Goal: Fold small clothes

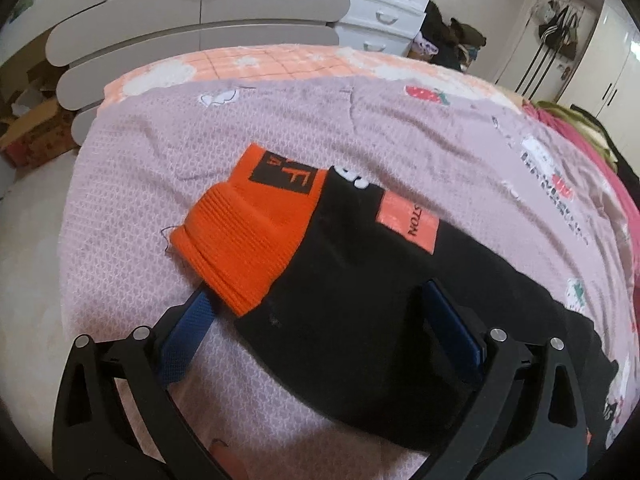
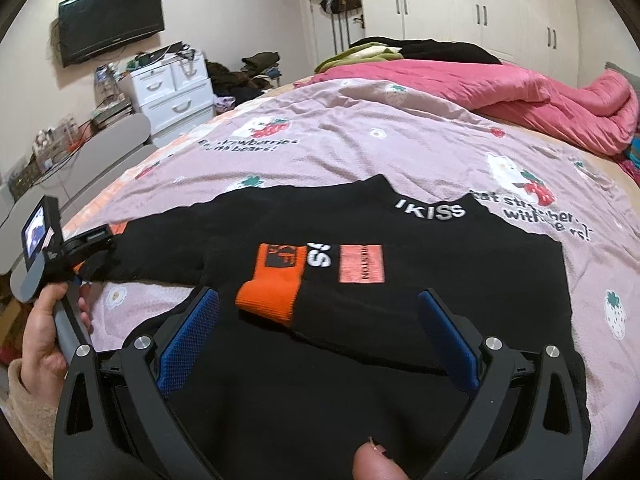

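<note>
Right wrist view: black sweater (image 2: 420,280) lies flat on the bed cover (image 2: 340,140), free cover beyond its edges. Both grippers, right (image 2: 318,312) and left (image 1: 316,304), are wide apart, holding nothing.

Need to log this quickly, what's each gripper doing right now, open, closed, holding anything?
Left gripper: open, straddling the black garment, gripping nothing.
Right gripper: open over the garment, holding nothing.
</note>
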`<state>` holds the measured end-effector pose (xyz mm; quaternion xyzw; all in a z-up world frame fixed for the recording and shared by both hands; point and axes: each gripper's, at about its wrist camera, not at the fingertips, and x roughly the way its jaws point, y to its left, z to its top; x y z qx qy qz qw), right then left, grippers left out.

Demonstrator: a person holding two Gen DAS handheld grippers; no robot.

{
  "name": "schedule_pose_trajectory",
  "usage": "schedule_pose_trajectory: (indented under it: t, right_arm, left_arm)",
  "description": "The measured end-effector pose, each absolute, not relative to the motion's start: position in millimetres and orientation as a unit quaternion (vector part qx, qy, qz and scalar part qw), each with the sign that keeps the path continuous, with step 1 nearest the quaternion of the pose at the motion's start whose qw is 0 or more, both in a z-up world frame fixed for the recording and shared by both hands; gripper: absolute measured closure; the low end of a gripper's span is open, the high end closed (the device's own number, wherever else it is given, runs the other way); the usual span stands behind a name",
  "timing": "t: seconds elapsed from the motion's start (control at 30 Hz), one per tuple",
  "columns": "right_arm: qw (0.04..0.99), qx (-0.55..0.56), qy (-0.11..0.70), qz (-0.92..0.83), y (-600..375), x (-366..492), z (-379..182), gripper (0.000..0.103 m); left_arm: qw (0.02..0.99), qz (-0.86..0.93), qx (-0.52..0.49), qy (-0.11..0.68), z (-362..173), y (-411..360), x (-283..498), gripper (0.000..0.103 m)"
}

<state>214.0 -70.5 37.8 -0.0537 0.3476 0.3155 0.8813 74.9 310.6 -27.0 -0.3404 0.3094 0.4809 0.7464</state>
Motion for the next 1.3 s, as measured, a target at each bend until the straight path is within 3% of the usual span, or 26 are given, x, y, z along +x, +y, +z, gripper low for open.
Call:
schedule_pose_trajectory:
  t: [0.07, 0.13, 0.27, 0.33, 0.57, 1.3]
  right_arm:
    - [0.884, -0.046, 0.345, 0.311, -76.6, 216.2, 40.5, 0.004]
    - [0.887, -0.042, 0.343, 0.307, -81.6, 218.4, 42.6, 0.004]
    - [0.890, -0.030, 0.345, 0.297, -93.9, 224.5, 44.1, 0.004]
    - [0.892, -0.024, 0.347, 0.290, -99.4, 228.0, 44.5, 0.004]
    - [0.897, -0.003, 0.348, 0.272, -117.7, 235.5, 46.0, 0.004]
    - [0.903, 0.041, 0.356, 0.236, -151.7, 248.5, 46.7, 0.004]
  left_arm:
    - [0.748, 0.481, -0.339, 0.307, -26.9, 310.8, 75.4, 0.013]
    - [0.755, 0.478, -0.334, 0.300, -22.2, 308.0, 74.6, 0.040]
    - [0.758, 0.478, -0.333, 0.294, -19.7, 308.6, 72.2, 0.064]
    - [0.759, 0.477, -0.337, 0.289, -18.8, 310.3, 69.8, 0.083]
    - [0.776, 0.446, -0.353, 0.272, -15.6, 313.9, 66.6, 0.089]
    - [0.888, 0.284, -0.302, 0.201, 52.5, 234.8, 98.9, 0.091]
